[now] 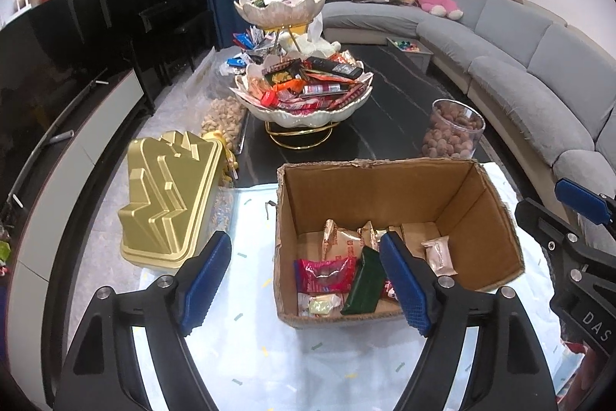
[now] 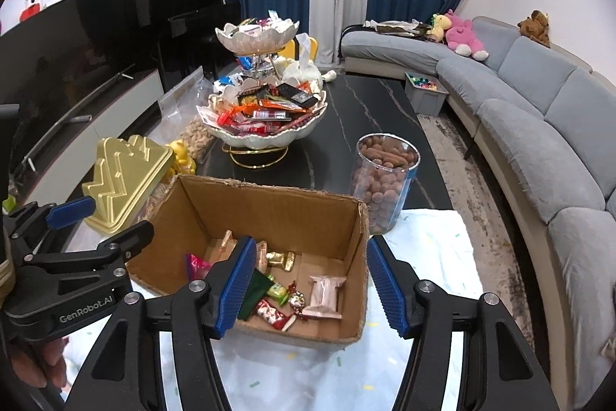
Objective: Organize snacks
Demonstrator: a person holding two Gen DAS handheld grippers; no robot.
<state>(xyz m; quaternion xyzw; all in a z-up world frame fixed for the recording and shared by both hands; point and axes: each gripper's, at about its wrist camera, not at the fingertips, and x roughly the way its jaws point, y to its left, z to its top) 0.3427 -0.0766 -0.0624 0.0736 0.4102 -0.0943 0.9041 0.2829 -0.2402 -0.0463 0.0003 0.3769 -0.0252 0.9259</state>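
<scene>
While both grippers hang over the near end of the table, places below are told from the cardboard box.
Cardboard box (image 1: 385, 187): stands open-topped on a pale speckled cloth (image 1: 250, 353), with a low layer of wrapped snacks on its floor.
Snacks in the box: a pink-red packet (image 1: 325, 274), a dark green packet (image 1: 365, 282), a pale pink pouch (image 1: 439, 253) and gold-brown packets (image 1: 340, 237) toward the back wall.
Left gripper (image 1: 304, 280): fingers spread wide with nothing between them, held above the box's near-left corner.
Right gripper (image 2: 310, 286): jaws likewise parted and empty, astride the box's near-right wall.
Tiered snack bowl (image 1: 304, 91): beyond the box on the dark table, both levels heaped with wrappers.
Clear jar (image 1: 452, 130): behind the box's right rear corner, full of brown round pieces.
Gold container (image 1: 169, 199): just left of the box.
Grey sofa (image 1: 539, 72): well to the right of the box.
</scene>
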